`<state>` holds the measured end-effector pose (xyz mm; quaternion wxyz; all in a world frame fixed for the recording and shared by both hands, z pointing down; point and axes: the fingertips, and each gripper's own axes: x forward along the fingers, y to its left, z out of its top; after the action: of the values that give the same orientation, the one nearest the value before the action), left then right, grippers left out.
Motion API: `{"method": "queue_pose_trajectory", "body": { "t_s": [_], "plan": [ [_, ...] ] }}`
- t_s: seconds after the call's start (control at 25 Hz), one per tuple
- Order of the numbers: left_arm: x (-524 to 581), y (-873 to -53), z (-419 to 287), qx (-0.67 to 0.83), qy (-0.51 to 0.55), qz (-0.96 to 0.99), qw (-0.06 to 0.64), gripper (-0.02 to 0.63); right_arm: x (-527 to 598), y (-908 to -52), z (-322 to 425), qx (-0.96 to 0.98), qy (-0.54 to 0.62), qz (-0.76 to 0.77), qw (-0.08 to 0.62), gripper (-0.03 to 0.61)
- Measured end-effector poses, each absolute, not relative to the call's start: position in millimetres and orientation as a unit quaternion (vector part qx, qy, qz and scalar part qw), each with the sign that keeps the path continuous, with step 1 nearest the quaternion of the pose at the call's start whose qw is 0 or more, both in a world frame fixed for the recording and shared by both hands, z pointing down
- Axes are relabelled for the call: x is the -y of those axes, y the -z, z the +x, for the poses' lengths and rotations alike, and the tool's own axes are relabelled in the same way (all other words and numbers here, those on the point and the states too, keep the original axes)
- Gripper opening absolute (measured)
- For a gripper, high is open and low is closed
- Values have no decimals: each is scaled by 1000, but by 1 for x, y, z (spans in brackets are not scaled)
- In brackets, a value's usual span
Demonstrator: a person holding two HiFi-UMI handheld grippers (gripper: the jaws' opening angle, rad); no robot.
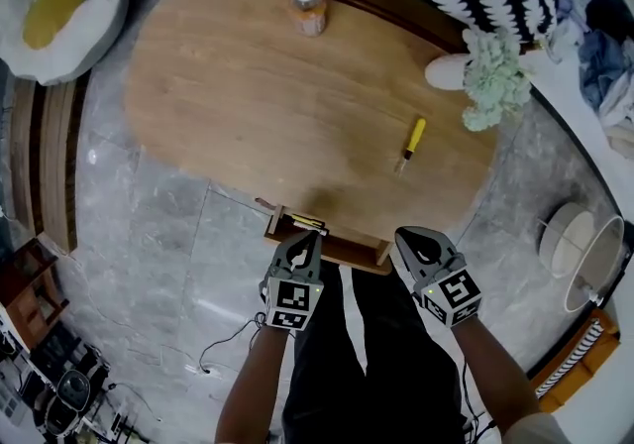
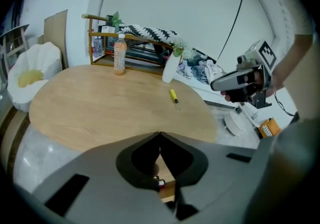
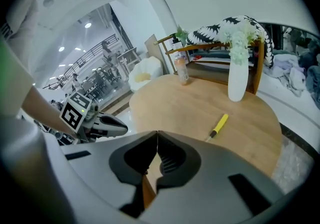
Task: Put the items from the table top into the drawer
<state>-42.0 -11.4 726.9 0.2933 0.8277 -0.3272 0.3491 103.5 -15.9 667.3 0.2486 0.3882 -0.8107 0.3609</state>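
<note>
Oval wooden table (image 1: pixel 248 85) from above, open drawer (image 1: pixel 337 252) under near edge. Yellow screwdriver (image 1: pixel 413 143) lying right of centre, straight beyond right gripper (image 1: pixel 414 237); long axis almost in line with that reach, handle far, tip toward drawer. Left gripper (image 1: pixel 305 240) farther off, over drawer's left part. Both with jaws together, empty. Bottle (image 1: pixel 308 8) upright at far edge, well apart from both

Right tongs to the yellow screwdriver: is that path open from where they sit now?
Probably yes. The right tongs sit shut and empty at the near edge of the table, with only bare wood between them and the yellow screwdriver. The vase stands beyond it, apart. The tongs would need opening first.
</note>
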Motion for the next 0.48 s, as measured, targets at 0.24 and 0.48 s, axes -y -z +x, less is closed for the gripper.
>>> {"method": "queue_pose_trajectory", "body": {
  "t_s": [0.24,0.48],
  "plan": [
    [24,-717,-43,356,-320,821,310,20,43,-686,125,802,-349,404,269,21],
    [38,-712,-50,370,-304,819,317,20,75,-709,143,775,-369,430,280,23]
  ]
}}
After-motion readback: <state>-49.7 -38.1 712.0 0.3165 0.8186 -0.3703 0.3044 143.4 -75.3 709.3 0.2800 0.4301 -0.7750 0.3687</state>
